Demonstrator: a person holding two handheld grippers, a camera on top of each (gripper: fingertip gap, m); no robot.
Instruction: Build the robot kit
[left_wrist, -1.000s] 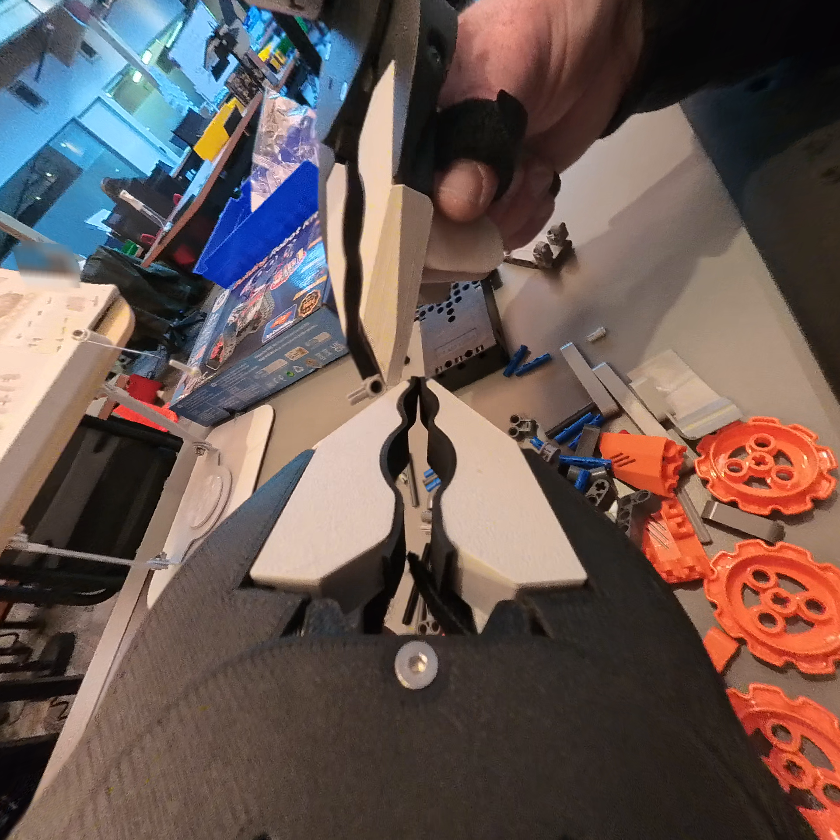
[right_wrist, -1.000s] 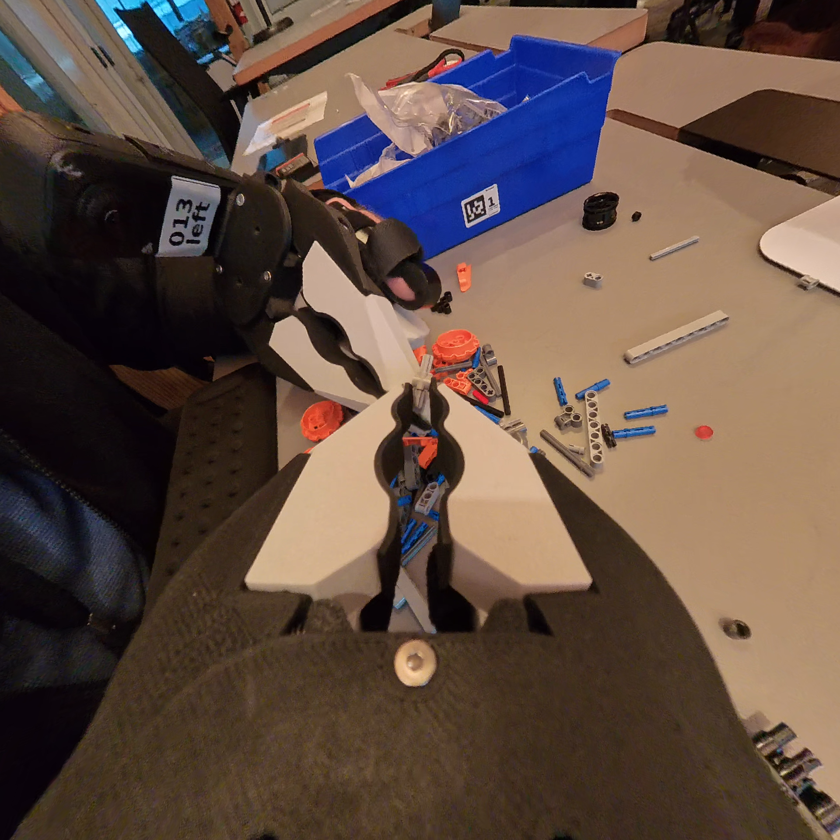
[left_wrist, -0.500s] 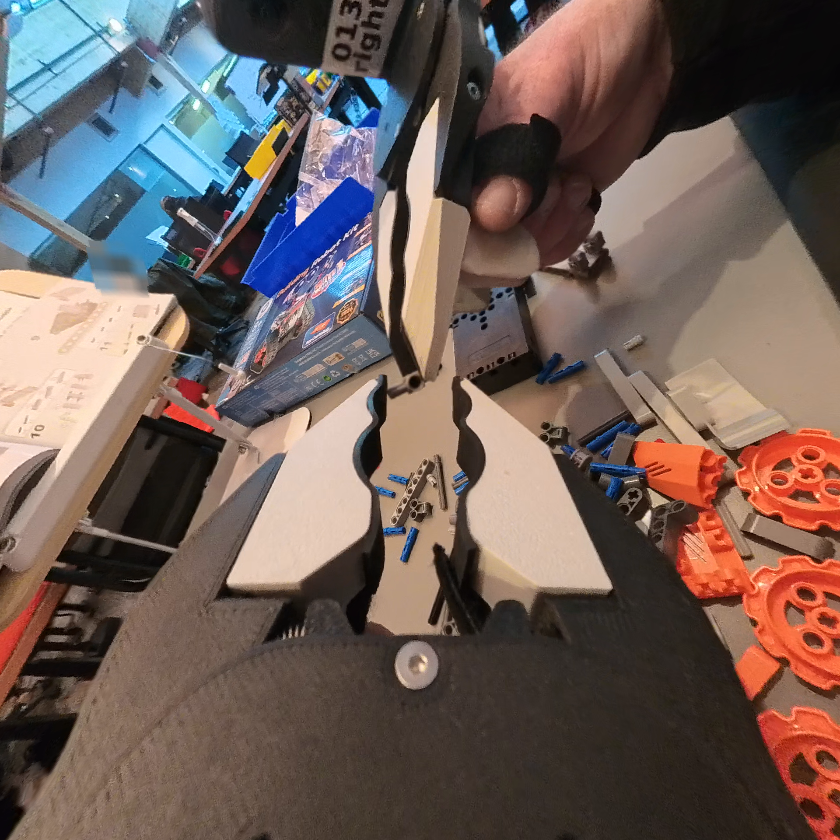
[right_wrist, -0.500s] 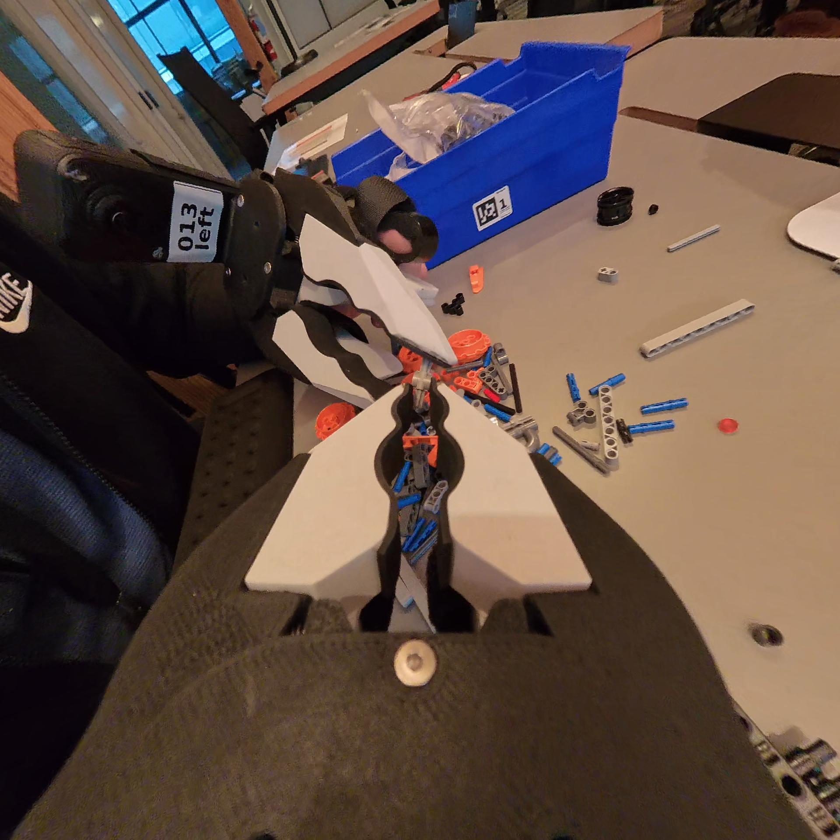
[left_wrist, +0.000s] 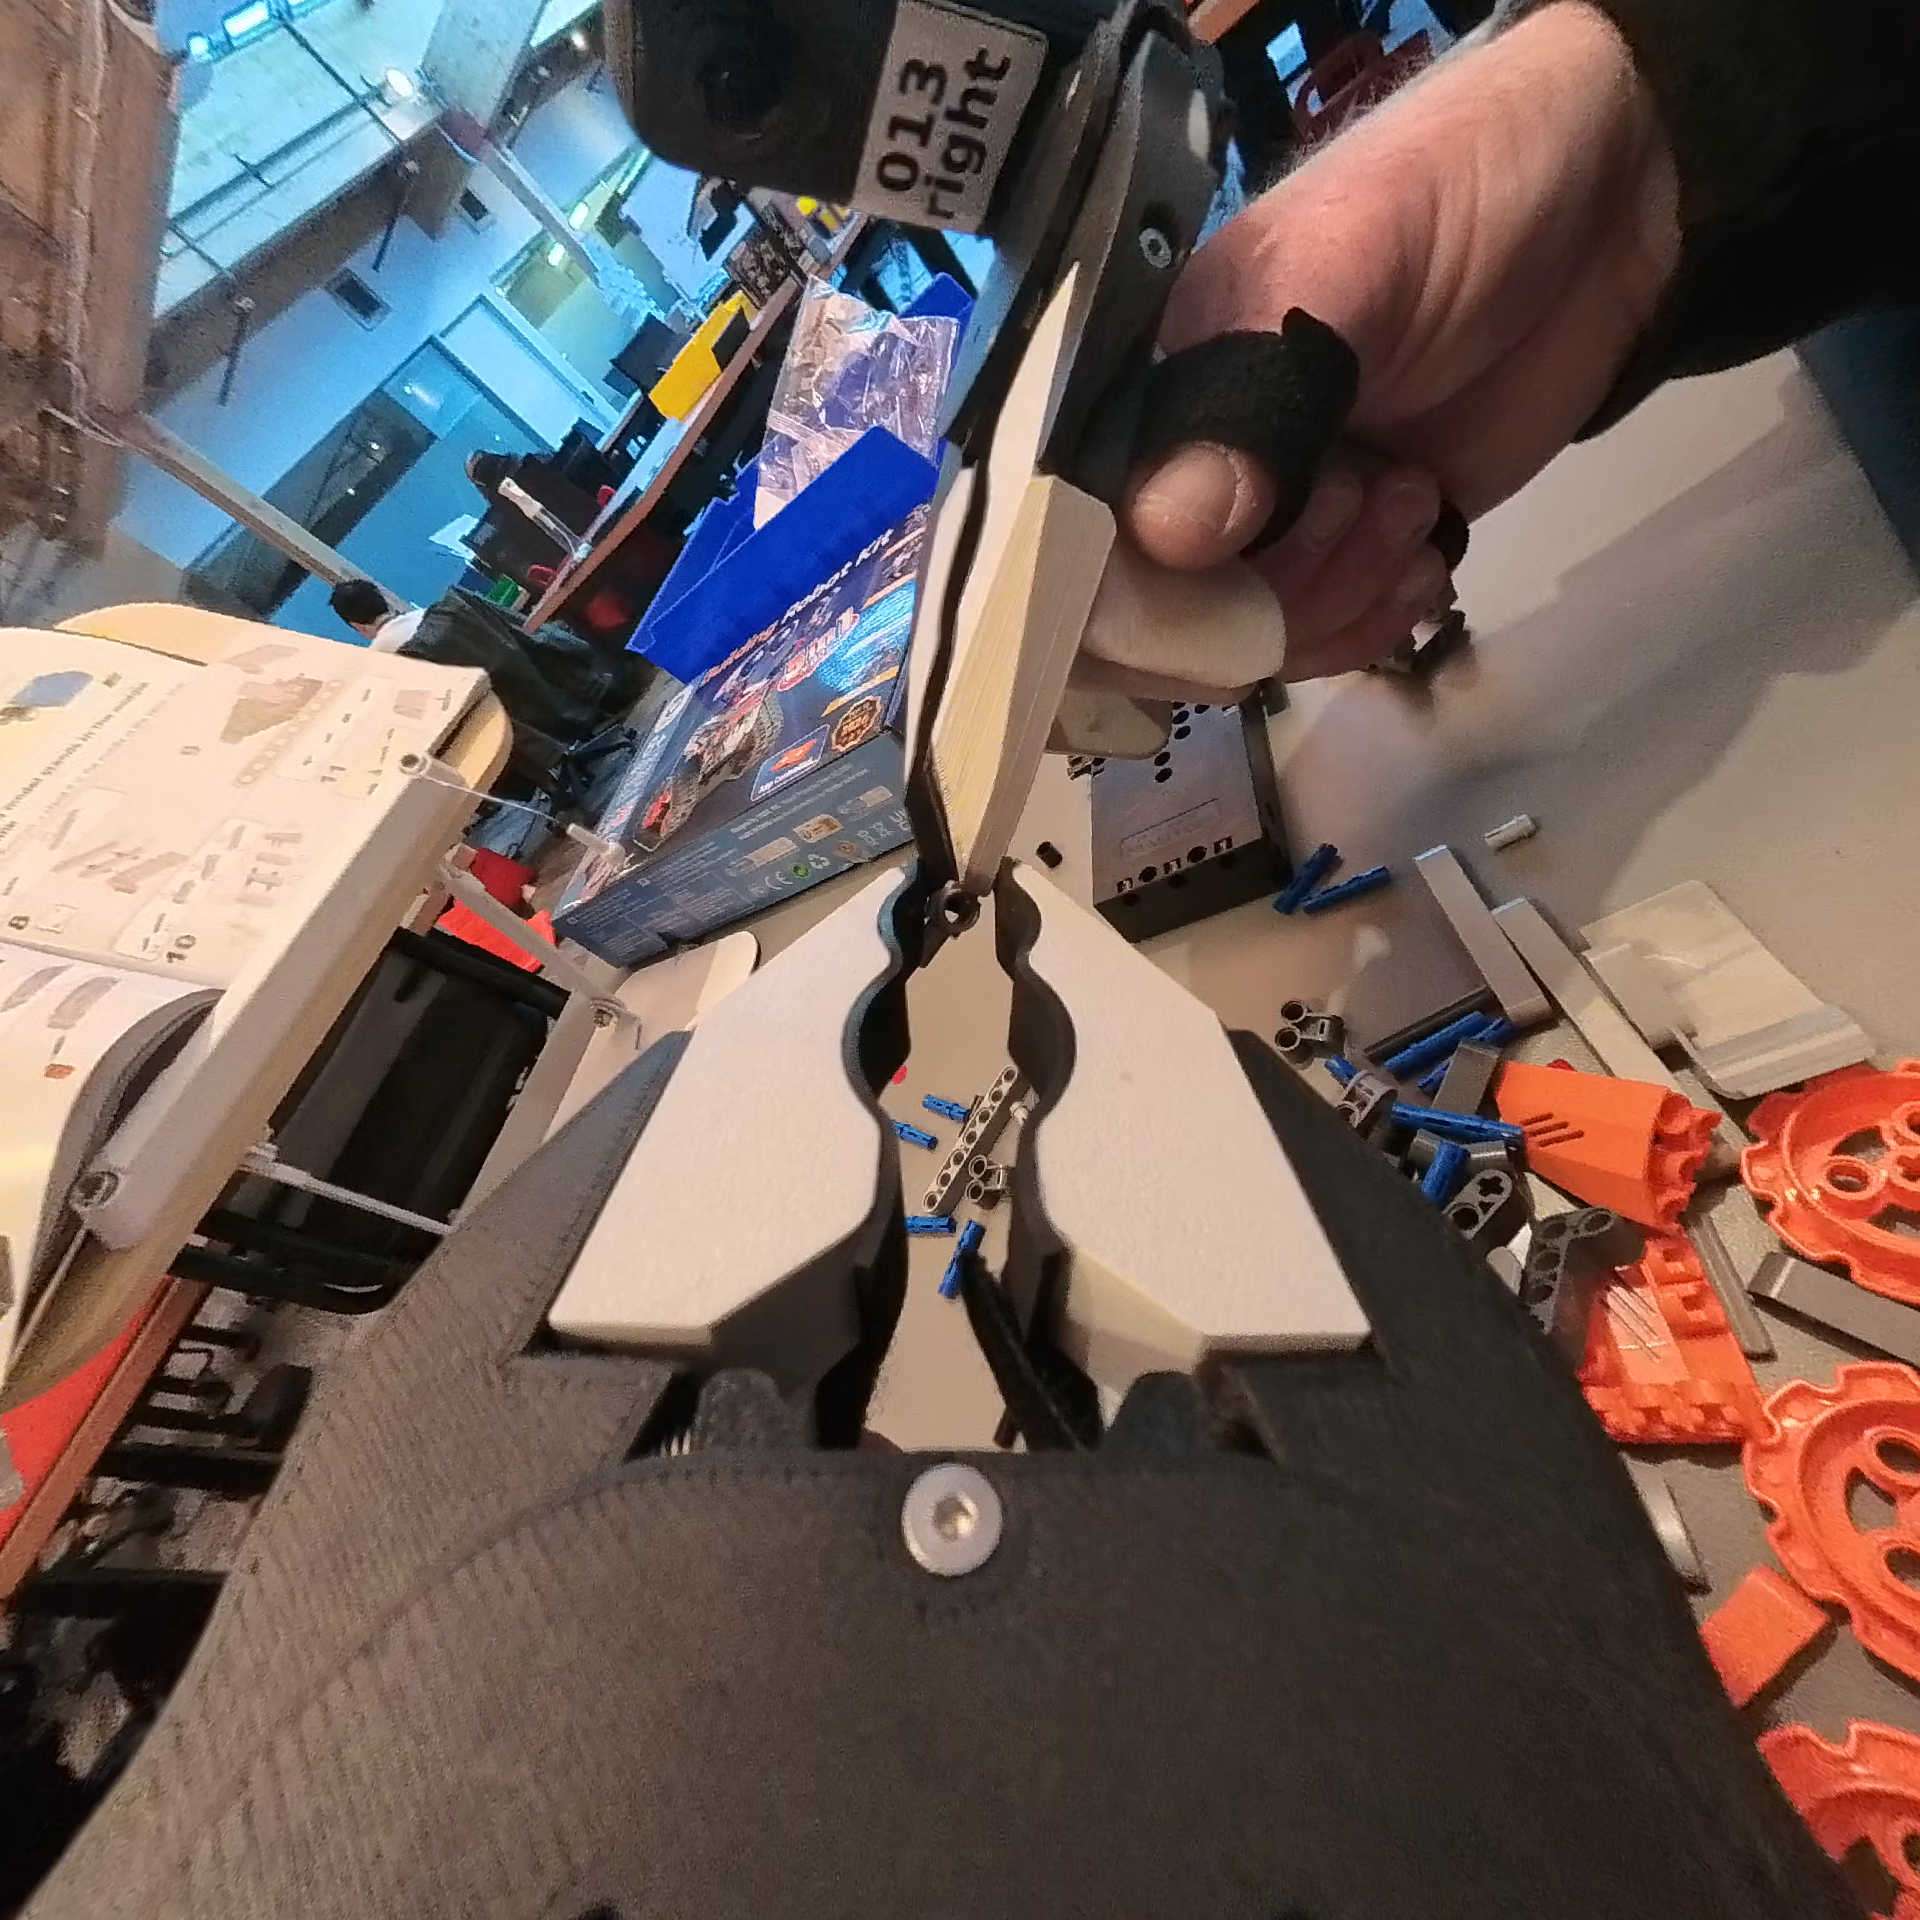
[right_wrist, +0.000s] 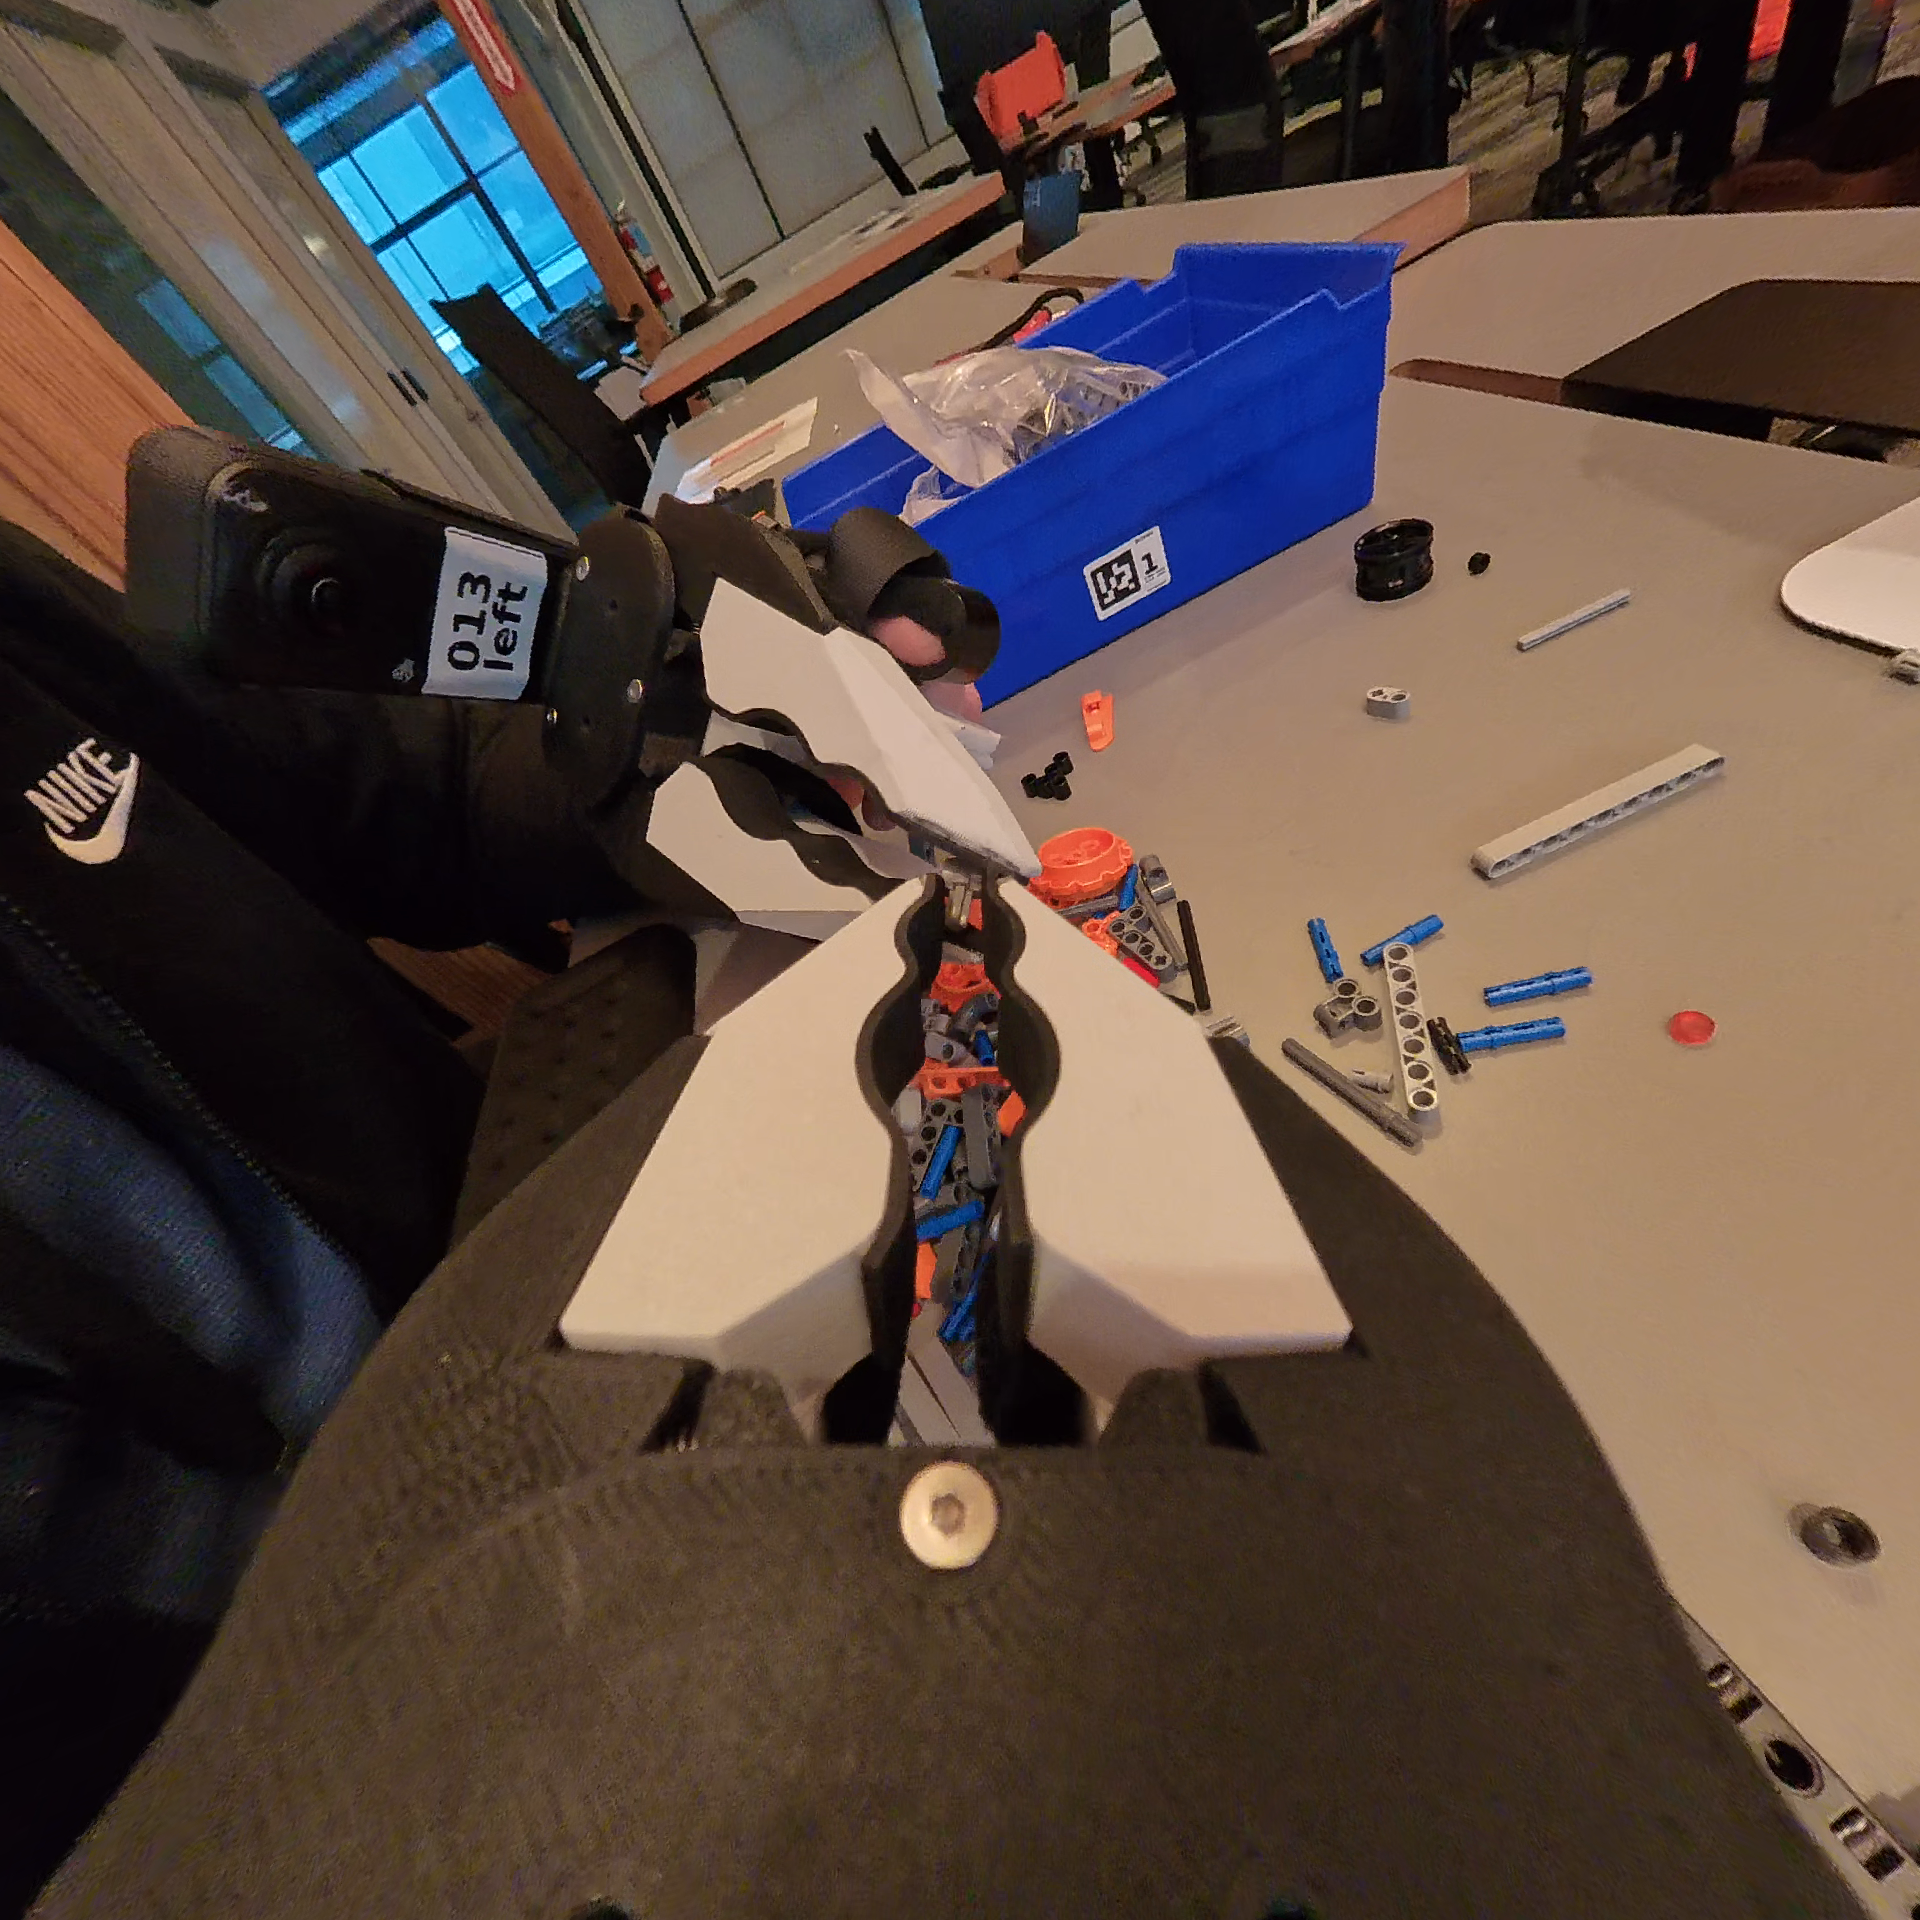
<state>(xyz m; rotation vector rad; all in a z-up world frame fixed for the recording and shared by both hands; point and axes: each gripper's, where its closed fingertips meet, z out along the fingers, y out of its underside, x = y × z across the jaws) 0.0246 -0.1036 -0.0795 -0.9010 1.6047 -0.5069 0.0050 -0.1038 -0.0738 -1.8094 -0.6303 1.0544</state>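
Right gripper jaws clenched on small grey connector; left gripper jaws released, apparently flanking it above counter.

Blue bin, kit box, orange gears, scattered pins on grey table.

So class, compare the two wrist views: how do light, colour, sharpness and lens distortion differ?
Left wrist view: cool blue daylight in the background, straight lines bowed by the wide lens, the instruction booklet soft, the orange gears sharp. Right wrist view: warmer, dimmer indoor light, the blue bin sharp, the grey table evenly lit with no strong glare, its far edges curved.
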